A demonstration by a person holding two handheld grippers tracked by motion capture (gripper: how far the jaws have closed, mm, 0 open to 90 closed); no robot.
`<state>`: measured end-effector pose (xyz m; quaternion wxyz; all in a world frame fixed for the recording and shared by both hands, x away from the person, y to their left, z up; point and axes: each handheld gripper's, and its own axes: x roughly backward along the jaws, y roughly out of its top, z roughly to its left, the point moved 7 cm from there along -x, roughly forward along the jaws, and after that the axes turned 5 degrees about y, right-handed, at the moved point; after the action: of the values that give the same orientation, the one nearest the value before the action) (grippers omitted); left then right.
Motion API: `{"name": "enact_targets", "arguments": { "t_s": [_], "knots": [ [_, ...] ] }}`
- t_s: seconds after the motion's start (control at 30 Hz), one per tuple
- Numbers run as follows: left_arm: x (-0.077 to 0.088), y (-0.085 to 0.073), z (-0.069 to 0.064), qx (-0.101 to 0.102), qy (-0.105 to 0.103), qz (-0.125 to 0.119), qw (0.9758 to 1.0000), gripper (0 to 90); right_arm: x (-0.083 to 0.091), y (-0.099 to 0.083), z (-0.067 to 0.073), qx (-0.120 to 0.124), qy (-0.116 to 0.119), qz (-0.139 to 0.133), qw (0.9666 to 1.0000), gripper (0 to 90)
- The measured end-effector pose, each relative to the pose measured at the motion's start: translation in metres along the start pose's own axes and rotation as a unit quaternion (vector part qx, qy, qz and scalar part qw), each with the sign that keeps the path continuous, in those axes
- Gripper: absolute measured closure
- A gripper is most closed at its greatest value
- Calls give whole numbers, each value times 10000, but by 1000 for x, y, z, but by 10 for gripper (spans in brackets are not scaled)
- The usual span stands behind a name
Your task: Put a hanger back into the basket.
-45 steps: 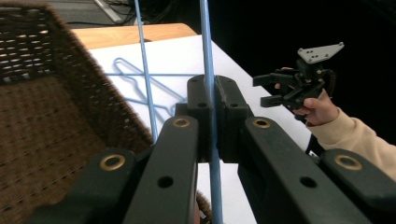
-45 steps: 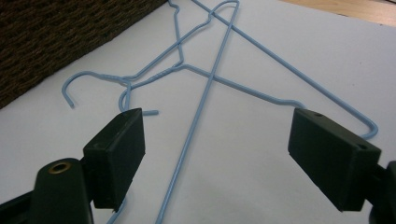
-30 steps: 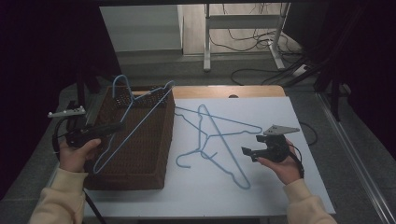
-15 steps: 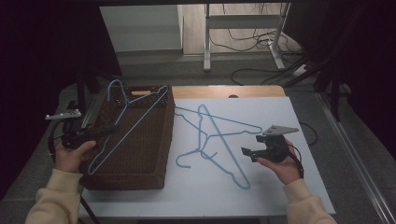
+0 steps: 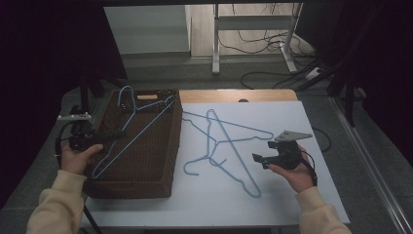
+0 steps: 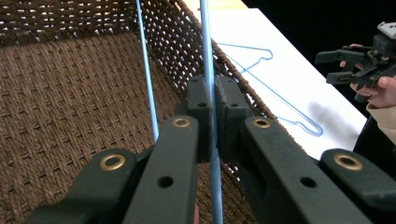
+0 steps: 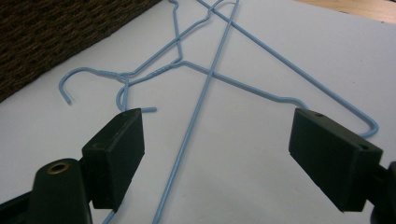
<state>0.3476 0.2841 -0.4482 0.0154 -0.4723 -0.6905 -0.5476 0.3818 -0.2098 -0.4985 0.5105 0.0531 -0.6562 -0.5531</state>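
A blue wire hanger point(image 5: 141, 124) lies slanted inside the brown wicker basket point(image 5: 160, 156), its hook at the far rim. My left gripper point(image 5: 117, 134) is shut on one wire of that hanger point(image 6: 208, 70), and the left gripper view shows the wire pinched between the pads point(image 6: 200, 100) above the basket floor. Two more blue hangers point(image 5: 229, 141) lie crossed on the white table point(image 5: 292, 204). My right gripper point(image 5: 259, 159) hovers just right of them, open, with nothing between its pads point(image 7: 116, 144); the crossed hangers point(image 7: 205, 79) lie on the sheet ahead of its jaws.
The basket point(image 6: 70, 107) stands at the table's left edge. A bare wooden strip point(image 5: 234, 95) runs along the table's far side. Beyond it are a metal stand point(image 5: 253, 39) and loose cables point(image 5: 272, 73) on the floor. The right half of the white sheet is bare.
My left hand has moved left and down, lowering the held hanger so it lies flatter in the basket. The right hand has stayed still.
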Motion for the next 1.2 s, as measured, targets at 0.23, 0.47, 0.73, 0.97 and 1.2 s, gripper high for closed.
{"name": "enact_targets", "arguments": {
  "t_s": [0.23,0.47,0.73,0.97,1.2],
  "knots": [
    [-14,-6,13,-12,125,288,9995,862,0,0,0,12,-16,5,10000,185],
    [-22,-13,22,33,229,456,9987,861,0,0,-1,6,-40,-1,10000,189],
    [-28,-23,38,119,613,767,9951,859,1,0,-2,2,-62,-36,10000,192],
    [-32,-32,55,223,1177,1043,9873,858,0,0,-2,6,-62,-20,10000,192],
    [-34,-31,61,56,1960,1139,9740,615,0,-1,-1,11,-38,9,10000,191]
  ]
}}
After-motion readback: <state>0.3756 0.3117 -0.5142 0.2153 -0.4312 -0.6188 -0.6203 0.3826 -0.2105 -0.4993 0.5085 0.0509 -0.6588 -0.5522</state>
